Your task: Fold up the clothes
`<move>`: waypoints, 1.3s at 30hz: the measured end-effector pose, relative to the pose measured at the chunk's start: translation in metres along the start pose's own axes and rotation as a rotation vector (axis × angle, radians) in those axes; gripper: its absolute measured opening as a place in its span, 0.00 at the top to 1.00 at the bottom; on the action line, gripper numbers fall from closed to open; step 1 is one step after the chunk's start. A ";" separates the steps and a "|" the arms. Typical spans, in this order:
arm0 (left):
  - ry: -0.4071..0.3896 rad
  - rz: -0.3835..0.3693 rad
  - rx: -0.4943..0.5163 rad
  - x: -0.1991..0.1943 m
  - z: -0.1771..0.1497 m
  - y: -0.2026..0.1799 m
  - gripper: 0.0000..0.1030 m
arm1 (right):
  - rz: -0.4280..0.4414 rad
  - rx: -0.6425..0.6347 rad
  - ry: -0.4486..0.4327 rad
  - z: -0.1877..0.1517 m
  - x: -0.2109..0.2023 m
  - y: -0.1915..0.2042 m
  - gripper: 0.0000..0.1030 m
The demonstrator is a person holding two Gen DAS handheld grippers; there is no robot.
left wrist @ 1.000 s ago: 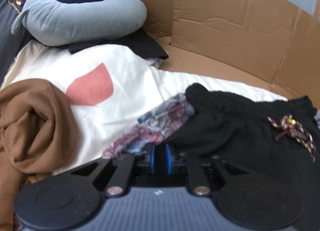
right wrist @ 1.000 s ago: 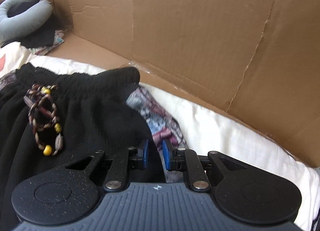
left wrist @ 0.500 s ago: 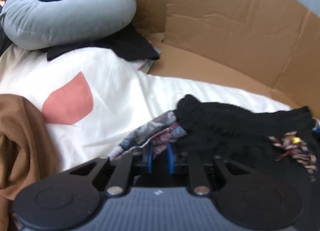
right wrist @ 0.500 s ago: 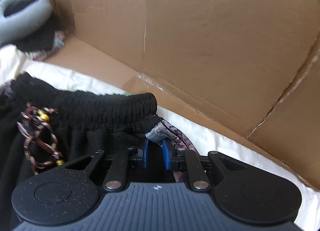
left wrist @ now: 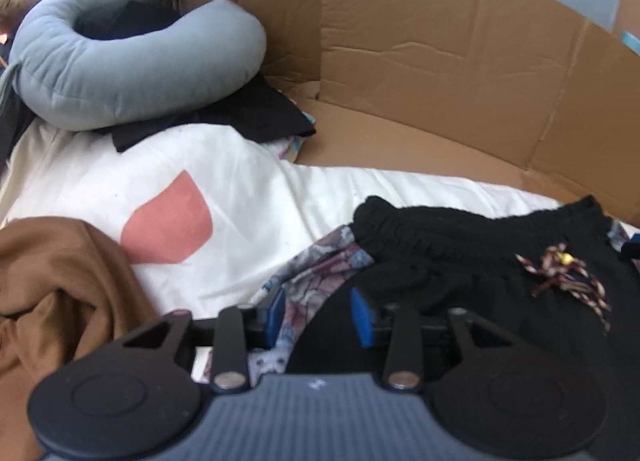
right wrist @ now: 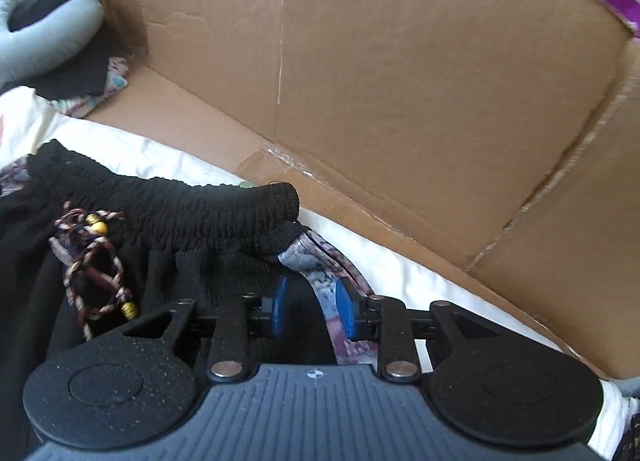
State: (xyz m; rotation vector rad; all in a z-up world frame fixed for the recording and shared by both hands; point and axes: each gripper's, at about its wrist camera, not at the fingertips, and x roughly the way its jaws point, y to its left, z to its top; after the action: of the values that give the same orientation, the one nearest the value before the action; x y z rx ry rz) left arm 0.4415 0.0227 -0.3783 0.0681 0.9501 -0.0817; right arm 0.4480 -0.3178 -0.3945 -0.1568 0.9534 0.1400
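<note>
Jaws parted on left gripper (left wrist: 318, 315) and right gripper (right wrist: 311, 308), gripping nothing. Black skirt (left wrist: 460, 245) lay between and ahead of fingers, floral lining (right wrist: 320, 261) exposed. Risk judged: pinching lining alone, skewing fold.

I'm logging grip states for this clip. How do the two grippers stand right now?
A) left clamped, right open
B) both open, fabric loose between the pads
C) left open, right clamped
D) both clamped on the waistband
B: the left gripper and the right gripper both show spread blue pads, with the black garment lying between them ungripped.
</note>
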 end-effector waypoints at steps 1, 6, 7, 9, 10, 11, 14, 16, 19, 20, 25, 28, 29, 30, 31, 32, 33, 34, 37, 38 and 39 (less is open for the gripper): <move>0.000 -0.005 0.002 -0.004 -0.001 0.001 0.62 | 0.001 0.002 -0.002 -0.002 -0.005 -0.002 0.68; 0.019 -0.037 0.011 -0.025 -0.012 0.008 0.62 | 0.033 0.017 -0.010 -0.011 -0.030 -0.011 0.67; 0.025 -0.044 0.013 -0.029 -0.016 0.010 0.62 | 0.041 0.019 -0.010 -0.015 -0.035 -0.014 0.67; 0.042 -0.049 0.015 -0.038 -0.023 0.015 0.61 | 0.053 0.026 -0.007 -0.025 -0.045 -0.018 0.67; 0.050 -0.049 0.013 -0.043 -0.028 0.016 0.60 | 0.058 0.034 -0.003 -0.031 -0.050 -0.020 0.65; 0.058 -0.049 0.010 -0.049 -0.034 0.016 0.59 | 0.063 0.040 0.000 -0.037 -0.055 -0.021 0.62; 0.078 -0.043 -0.002 -0.063 -0.054 0.025 0.56 | 0.081 0.047 0.013 -0.057 -0.067 -0.024 0.61; 0.090 -0.038 -0.012 -0.071 -0.067 0.030 0.56 | 0.083 0.049 0.023 -0.073 -0.074 -0.025 0.59; 0.102 -0.030 -0.021 -0.084 -0.090 0.033 0.56 | 0.086 0.051 0.038 -0.097 -0.086 -0.025 0.58; 0.106 -0.027 -0.023 -0.088 -0.097 0.035 0.56 | 0.087 0.052 0.043 -0.105 -0.089 -0.026 0.58; 0.129 -0.031 -0.019 -0.101 -0.141 0.053 0.56 | 0.092 0.055 0.067 -0.145 -0.108 -0.027 0.51; 0.155 -0.010 -0.008 -0.105 -0.167 0.065 0.55 | 0.087 0.016 0.081 -0.173 -0.115 -0.022 0.49; 0.160 -0.002 -0.012 -0.107 -0.175 0.070 0.55 | 0.082 0.007 0.091 -0.182 -0.116 -0.020 0.49; 0.164 0.005 -0.019 -0.109 -0.183 0.074 0.55 | 0.077 -0.003 0.101 -0.192 -0.118 -0.019 0.49; 0.167 0.008 -0.028 -0.112 -0.190 0.079 0.55 | 0.068 -0.009 0.113 -0.201 -0.120 -0.019 0.49; 0.169 0.007 -0.039 -0.117 -0.197 0.083 0.55 | 0.065 -0.009 0.111 -0.209 -0.124 -0.019 0.48; 0.171 0.006 -0.050 -0.122 -0.203 0.087 0.54 | 0.062 -0.007 0.109 -0.217 -0.128 -0.020 0.47; 0.173 0.009 -0.047 -0.128 -0.210 0.090 0.53 | 0.062 0.004 0.108 -0.222 -0.133 -0.022 0.41; 0.183 0.021 -0.013 -0.144 -0.224 0.098 0.53 | 0.040 0.033 0.136 -0.236 -0.144 -0.026 0.35; 0.188 0.022 -0.019 -0.147 -0.228 0.102 0.53 | 0.040 0.039 0.145 -0.240 -0.147 -0.027 0.35; 0.193 0.026 -0.029 -0.151 -0.232 0.107 0.53 | 0.037 0.037 0.152 -0.245 -0.149 -0.026 0.34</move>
State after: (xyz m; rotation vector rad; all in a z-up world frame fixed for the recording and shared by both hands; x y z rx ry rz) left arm 0.1771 0.1568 -0.3880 0.0626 1.1425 -0.0381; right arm 0.1720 -0.3987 -0.4101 -0.1170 1.1099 0.1460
